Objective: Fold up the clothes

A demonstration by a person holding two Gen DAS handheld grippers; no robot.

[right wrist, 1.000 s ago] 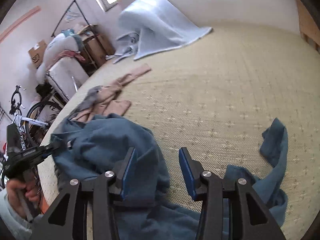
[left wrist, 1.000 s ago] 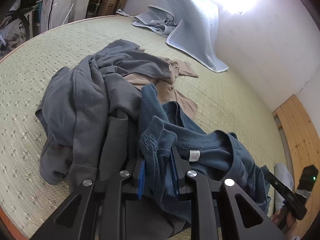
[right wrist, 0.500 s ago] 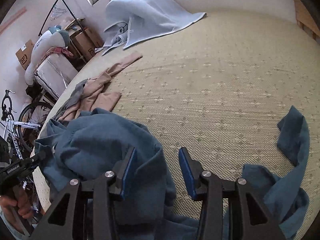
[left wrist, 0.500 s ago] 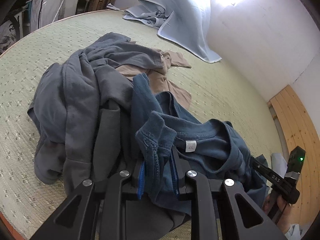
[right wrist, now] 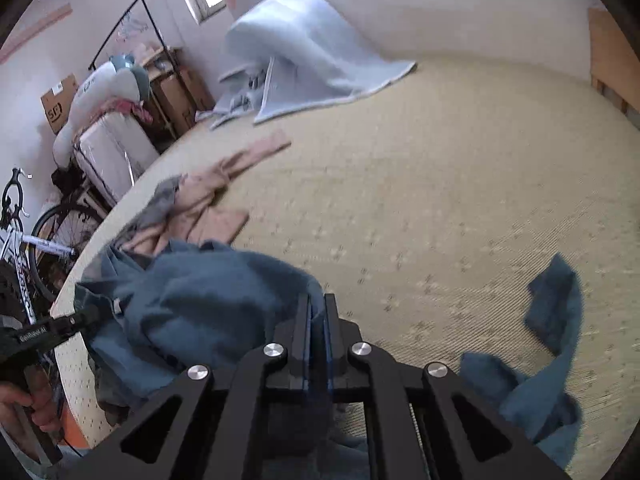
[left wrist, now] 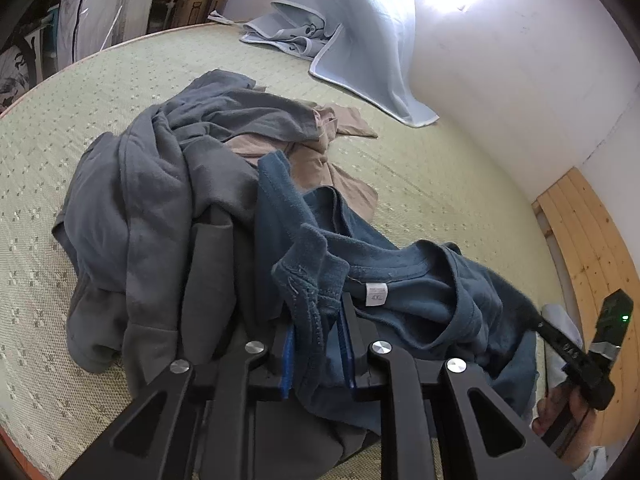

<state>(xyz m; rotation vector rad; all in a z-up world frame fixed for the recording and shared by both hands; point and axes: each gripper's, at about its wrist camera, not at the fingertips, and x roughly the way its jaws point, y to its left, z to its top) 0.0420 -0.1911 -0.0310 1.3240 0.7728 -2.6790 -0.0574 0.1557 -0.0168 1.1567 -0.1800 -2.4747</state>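
A dark blue T-shirt (left wrist: 424, 292) with a white neck label lies bunched on the bed mat. My left gripper (left wrist: 318, 312) is shut on a fold of its collar edge. In the right wrist view the same blue T-shirt (right wrist: 208, 304) heaps at lower left, and my right gripper (right wrist: 317, 312) is shut on an edge of it. One blue sleeve (right wrist: 556, 312) trails off to the right. A grey garment (left wrist: 160, 184) and a tan garment (left wrist: 320, 160) lie tangled beyond the blue shirt.
A light blue blanket (left wrist: 360, 40) is heaped at the far wall. The woven mat (right wrist: 440, 200) spreads bare to the right. A wooden bed frame (left wrist: 592, 248) runs along the right. A bicycle (right wrist: 24, 240), boxes and a clothes rack stand beside the bed.
My right gripper has gone from open to shut, pinching the blue shirt's edge. The left gripper keeps its hold on the collar and has barely shifted.
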